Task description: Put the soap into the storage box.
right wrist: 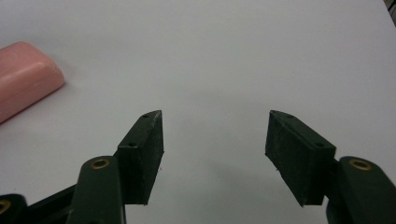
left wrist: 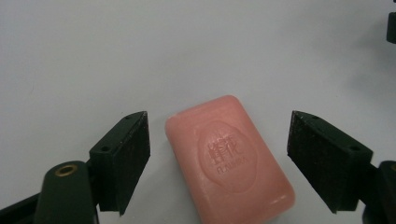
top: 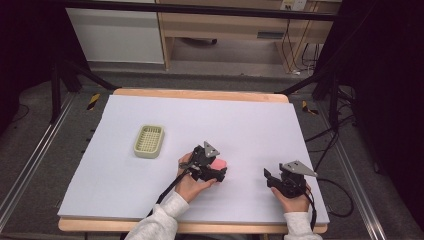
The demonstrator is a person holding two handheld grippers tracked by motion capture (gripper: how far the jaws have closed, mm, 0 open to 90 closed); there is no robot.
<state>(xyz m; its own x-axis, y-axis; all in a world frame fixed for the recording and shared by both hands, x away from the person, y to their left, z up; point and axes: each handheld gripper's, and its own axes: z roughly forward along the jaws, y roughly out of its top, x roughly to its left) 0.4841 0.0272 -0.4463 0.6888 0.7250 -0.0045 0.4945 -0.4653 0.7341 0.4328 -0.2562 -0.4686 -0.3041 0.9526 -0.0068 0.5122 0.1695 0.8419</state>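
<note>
left tool (left wrist: 218,154) spread wide, straddling pink soap (left wrist: 229,158), untouched.

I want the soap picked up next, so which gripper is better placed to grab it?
Left. The left gripper already has its open jaws either side of the soap, not yet touching it. The right gripper is open over bare table, soap off to its side.

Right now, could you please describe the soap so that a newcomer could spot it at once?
On the white table sheet, look to the left gripper near the front edge. The soap lies flat between its open jaws, untouched: a pink rounded bar with a stamped emblem, unlike the pale green slatted dish farther left.
</note>
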